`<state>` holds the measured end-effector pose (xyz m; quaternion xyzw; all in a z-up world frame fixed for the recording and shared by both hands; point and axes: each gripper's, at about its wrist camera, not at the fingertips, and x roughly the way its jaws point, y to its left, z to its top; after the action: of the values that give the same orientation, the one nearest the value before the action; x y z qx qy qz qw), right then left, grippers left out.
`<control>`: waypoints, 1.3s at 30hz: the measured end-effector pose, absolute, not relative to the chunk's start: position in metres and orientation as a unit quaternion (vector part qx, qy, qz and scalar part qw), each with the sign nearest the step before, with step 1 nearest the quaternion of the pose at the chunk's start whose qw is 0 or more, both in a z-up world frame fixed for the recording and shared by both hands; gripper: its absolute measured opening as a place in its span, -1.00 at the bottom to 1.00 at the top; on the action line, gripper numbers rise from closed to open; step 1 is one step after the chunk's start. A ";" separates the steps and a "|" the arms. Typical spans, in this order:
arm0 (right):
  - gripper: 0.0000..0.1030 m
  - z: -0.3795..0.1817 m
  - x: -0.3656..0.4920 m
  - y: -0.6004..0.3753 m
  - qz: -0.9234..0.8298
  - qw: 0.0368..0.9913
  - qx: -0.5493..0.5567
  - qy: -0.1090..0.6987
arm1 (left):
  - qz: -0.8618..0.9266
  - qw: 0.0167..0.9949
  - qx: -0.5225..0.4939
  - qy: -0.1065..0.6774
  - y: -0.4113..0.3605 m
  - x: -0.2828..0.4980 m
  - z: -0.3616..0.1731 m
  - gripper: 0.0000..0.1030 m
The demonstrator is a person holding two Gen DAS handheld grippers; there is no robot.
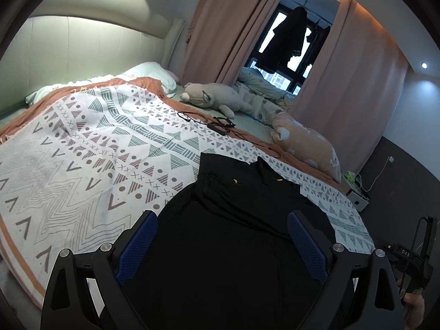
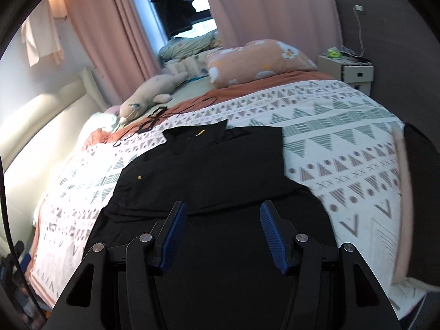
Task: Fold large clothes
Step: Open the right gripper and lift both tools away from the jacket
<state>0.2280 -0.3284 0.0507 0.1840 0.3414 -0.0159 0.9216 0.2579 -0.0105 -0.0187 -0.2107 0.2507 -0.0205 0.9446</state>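
Observation:
A large black garment (image 1: pixel 233 220) with small yellow marks lies spread on the patterned blanket (image 1: pixel 82 148) of the bed. It also shows in the right wrist view (image 2: pixel 209 170), with its upper part folded over. My left gripper (image 1: pixel 222 217) is open and empty, hovering over the garment's near part. My right gripper (image 2: pixel 222 209) is open and empty, also above the garment's near part. Neither gripper holds cloth.
Black cables and a small device (image 1: pixel 220 123) lie on the bed beyond the garment. Two plush toys (image 1: pixel 214 96) (image 2: pixel 255 60) lie farther back. Pink curtains (image 1: pixel 228 27), a window and a bedside cabinet (image 2: pixel 349 74) stand behind. The padded headboard (image 1: pixel 82 46) is at the left.

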 end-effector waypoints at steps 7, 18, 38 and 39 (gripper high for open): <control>0.09 0.055 0.159 -0.363 -0.044 0.926 0.208 0.312 | 0.000 0.953 -0.196 0.231 -0.002 0.204 0.000 0.86; 0.11 0.035 0.061 -0.404 -0.065 0.920 0.237 0.305 | 0.015 0.957 -0.171 0.236 0.015 0.133 0.004 0.86; 1.00 -0.031 -0.051 -0.425 -0.049 0.902 0.299 0.308 | 0.003 0.931 -0.247 0.269 0.076 0.060 -0.036 0.99; 1.00 -0.035 -0.053 -0.425 -0.047 0.901 0.303 0.307 | -0.002 0.929 -0.253 0.271 0.077 0.062 -0.042 0.99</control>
<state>-0.0527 -0.4253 -0.0348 0.3026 0.3069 -0.0475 0.9011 0.0615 0.0770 -0.0418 -0.2533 0.2711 -0.0015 0.9286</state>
